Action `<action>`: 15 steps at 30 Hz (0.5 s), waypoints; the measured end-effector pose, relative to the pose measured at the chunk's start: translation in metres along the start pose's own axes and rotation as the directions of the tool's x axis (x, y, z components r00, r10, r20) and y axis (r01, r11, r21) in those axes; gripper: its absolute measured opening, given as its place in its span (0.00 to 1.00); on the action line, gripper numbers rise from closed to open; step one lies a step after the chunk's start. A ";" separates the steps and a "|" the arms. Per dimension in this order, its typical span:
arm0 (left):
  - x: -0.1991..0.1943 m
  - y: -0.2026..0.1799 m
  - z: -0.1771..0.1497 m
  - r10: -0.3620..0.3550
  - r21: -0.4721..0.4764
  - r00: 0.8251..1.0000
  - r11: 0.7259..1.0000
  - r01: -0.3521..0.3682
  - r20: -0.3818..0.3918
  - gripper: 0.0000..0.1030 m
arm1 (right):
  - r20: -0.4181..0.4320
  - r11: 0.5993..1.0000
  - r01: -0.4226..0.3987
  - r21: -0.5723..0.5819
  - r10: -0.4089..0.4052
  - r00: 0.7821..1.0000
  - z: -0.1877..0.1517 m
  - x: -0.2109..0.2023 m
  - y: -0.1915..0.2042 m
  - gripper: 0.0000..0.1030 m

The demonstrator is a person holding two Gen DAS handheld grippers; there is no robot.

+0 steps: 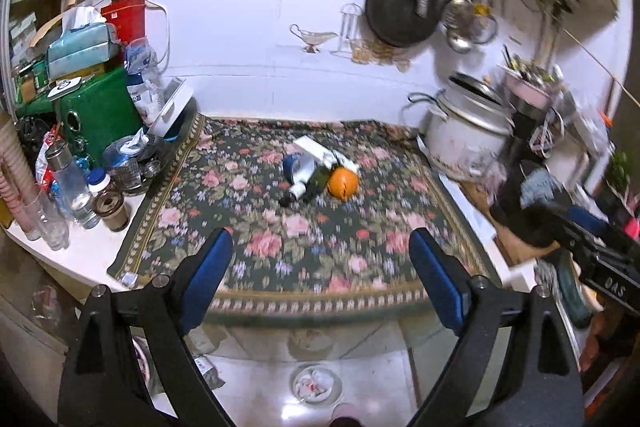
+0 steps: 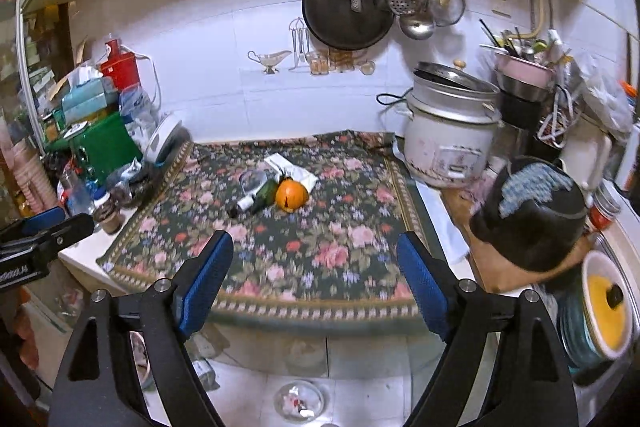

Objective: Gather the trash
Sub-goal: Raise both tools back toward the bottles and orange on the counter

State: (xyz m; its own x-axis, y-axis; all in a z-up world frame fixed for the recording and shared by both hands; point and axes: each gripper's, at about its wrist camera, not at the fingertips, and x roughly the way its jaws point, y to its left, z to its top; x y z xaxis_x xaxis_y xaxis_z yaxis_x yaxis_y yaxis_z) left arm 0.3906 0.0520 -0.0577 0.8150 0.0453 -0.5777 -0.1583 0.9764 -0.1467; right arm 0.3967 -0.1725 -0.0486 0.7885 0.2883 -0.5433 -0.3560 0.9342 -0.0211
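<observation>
A small heap of trash lies in the middle of the floral cloth: an orange peel, a dark green bottle, a blue-and-white wrapper and a white paper packet. The same heap shows in the right wrist view, with the orange peel and bottle. My left gripper is open and empty, above the cloth's near edge, well short of the heap. My right gripper is open and empty, beside it to the right.
A white rice cooker stands at the back right, a black bin with a cloth nearer. Bottles, jars and a green box crowd the left. A glass bowl with scraps sits on the floor below the counter edge.
</observation>
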 end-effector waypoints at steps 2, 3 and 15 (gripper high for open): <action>0.016 -0.002 0.017 0.012 -0.018 1.000 1.000 -0.012 -0.004 0.87 | -0.003 1.000 -0.028 -0.006 0.028 1.000 0.014 0.014 -0.008 0.79; 0.024 -0.002 0.026 0.023 -0.028 1.000 0.999 -0.023 -0.004 0.87 | -0.006 0.999 -0.037 -0.011 0.037 0.999 0.018 0.020 -0.011 0.79; 0.107 0.000 0.072 0.127 -0.091 0.991 0.987 -0.130 -0.038 0.87 | -0.072 0.986 -0.158 -0.057 0.153 0.985 0.058 0.118 -0.030 0.79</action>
State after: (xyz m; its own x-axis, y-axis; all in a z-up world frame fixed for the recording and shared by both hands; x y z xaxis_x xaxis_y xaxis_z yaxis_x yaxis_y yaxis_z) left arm 0.5174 0.0723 -0.0618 0.7664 0.1612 -0.6218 -0.3134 0.9388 -0.1429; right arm 0.5294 -0.1539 -0.0630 0.6861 0.4122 -0.5994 -0.5040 0.8635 0.0170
